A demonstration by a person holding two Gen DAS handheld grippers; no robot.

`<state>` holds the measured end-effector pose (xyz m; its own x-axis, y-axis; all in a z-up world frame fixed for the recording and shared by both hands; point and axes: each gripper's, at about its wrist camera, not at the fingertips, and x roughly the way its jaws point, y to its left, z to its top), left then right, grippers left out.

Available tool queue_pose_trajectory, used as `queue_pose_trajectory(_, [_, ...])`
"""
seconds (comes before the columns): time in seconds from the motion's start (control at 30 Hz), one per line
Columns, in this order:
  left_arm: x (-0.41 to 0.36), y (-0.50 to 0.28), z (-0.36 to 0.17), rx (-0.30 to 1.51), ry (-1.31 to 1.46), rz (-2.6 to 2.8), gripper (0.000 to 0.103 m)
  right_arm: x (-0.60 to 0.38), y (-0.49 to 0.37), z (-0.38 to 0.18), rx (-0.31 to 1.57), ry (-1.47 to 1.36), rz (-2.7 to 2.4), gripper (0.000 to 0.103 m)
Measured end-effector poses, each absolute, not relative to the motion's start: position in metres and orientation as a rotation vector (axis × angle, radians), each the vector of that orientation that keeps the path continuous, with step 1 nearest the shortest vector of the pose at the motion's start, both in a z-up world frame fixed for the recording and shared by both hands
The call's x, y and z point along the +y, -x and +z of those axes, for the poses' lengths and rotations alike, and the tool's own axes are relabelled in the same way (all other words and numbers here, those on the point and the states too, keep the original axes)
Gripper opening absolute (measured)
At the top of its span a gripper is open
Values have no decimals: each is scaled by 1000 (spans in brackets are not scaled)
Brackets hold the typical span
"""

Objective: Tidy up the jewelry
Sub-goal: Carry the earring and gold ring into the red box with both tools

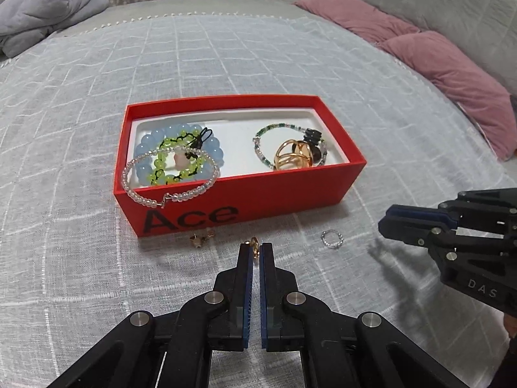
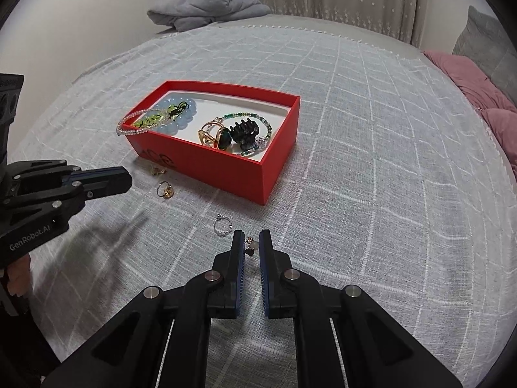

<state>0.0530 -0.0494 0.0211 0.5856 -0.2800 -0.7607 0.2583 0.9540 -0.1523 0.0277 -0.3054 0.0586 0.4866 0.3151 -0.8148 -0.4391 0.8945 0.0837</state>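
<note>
The grey checked bed cover (image 1: 290,64) carries an open red cardboard box (image 1: 245,190) of bracelets. A small gold ring (image 2: 165,189) lies before it. The left hand-held gripper (image 1: 256,252) is closed, empty. The right hand-held gripper (image 2: 251,245) is narrowed around a tiny earring (image 2: 251,246), possibly pinched.

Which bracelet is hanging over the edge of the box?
The clear beaded bracelet: it drapes over the red box's front wall, while the blue, green and multicoloured ones lie fully inside.
</note>
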Motion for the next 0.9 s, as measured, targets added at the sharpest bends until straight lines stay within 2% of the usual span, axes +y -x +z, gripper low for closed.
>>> queue_pose_trajectory(0.27, [-45, -55, 20, 875, 28, -340, 0, -305, -29, 61, 953, 134, 459, 9])
queue_pose_trajectory(0.33, [-46, -57, 13, 889, 32, -341, 6, -305, -29, 60, 957, 132, 460, 9])
queue_pose_trajectory(0.37, [-47, -59, 10, 902, 35, -344, 15, -305, -30, 60, 959, 131, 460, 9])
queue_pose_trajectory(0.4, [-48, -60, 5, 914, 41, -349, 19, -305, -30, 59, 962, 131, 461, 9])
queue_pose_trajectory(0.6, [-54, -72, -18, 971, 43, -323, 20, -304, -30, 59, 964, 129, 469, 9])
queue_pose_trajectory(0.9, [-61, -74, -23, 930, 50, -291, 21, -306, -30, 58, 967, 129, 471, 9])
